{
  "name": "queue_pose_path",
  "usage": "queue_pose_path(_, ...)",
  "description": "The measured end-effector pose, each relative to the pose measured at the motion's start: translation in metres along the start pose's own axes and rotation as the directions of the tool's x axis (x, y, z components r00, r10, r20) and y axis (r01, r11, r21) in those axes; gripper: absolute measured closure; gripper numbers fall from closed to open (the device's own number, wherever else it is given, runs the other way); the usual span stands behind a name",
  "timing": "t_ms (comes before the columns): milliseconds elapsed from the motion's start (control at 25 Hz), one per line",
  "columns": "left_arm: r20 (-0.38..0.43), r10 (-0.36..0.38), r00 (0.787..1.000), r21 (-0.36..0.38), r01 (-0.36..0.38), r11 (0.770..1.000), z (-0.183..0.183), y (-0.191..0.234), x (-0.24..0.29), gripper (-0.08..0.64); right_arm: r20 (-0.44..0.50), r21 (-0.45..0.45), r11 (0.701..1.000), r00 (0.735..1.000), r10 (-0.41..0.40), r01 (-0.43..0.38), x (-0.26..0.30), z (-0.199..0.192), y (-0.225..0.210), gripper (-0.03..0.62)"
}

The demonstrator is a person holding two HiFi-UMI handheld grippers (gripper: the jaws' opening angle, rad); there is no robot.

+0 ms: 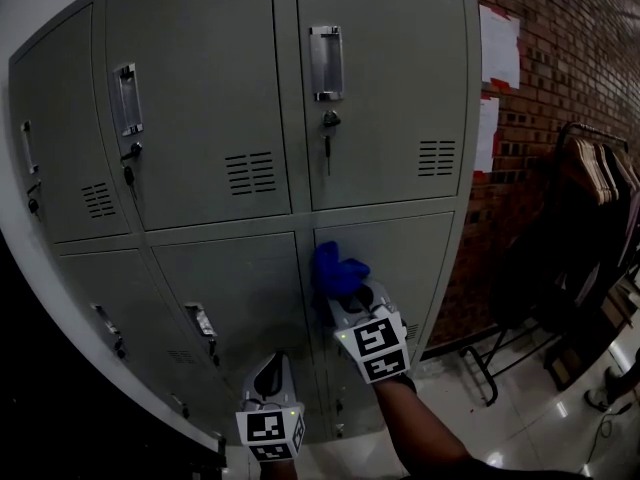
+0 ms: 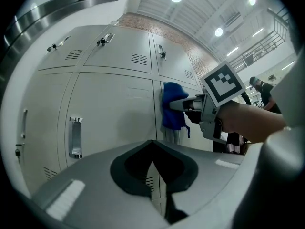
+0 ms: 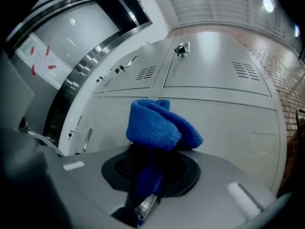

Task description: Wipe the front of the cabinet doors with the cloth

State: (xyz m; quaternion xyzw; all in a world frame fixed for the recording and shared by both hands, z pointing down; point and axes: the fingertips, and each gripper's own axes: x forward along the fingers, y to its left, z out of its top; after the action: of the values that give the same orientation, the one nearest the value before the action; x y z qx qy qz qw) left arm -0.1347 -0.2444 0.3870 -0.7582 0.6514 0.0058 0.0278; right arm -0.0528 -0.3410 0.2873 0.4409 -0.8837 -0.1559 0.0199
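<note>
A grey metal locker cabinet (image 1: 230, 98) fills the head view, with two rows of doors. The blue cloth (image 1: 335, 273) is bunched against the upper left part of the lower right door (image 1: 420, 258). My right gripper (image 1: 350, 296) is shut on it, and in the right gripper view the cloth (image 3: 159, 123) bulges out above the right gripper's (image 3: 150, 168) jaws. My left gripper (image 1: 272, 376) hangs lower, in front of the lower middle door, shut on nothing. In the left gripper view, the left gripper (image 2: 153, 162) looks up at the cloth (image 2: 174, 111) and the right gripper (image 2: 190, 104).
Each door carries a metal handle (image 1: 325, 61), and a key (image 1: 328, 138) hangs from a lock. A brick wall (image 1: 530, 168) with paper notices (image 1: 498, 46) stands to the right. A clothes rack with hangers (image 1: 590, 168) stands over the glossy floor (image 1: 520, 418).
</note>
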Motion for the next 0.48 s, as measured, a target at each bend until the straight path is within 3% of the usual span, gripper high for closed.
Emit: queue_pose_path(480,0.016,-0.026,1.0,-0.009,0.026,1.0,0.003,-0.015,0.008,0.545,-0.029,0.03,0.991,0.991,-0.129,0.13,-0.034,-0.015,-0.072,0.511)
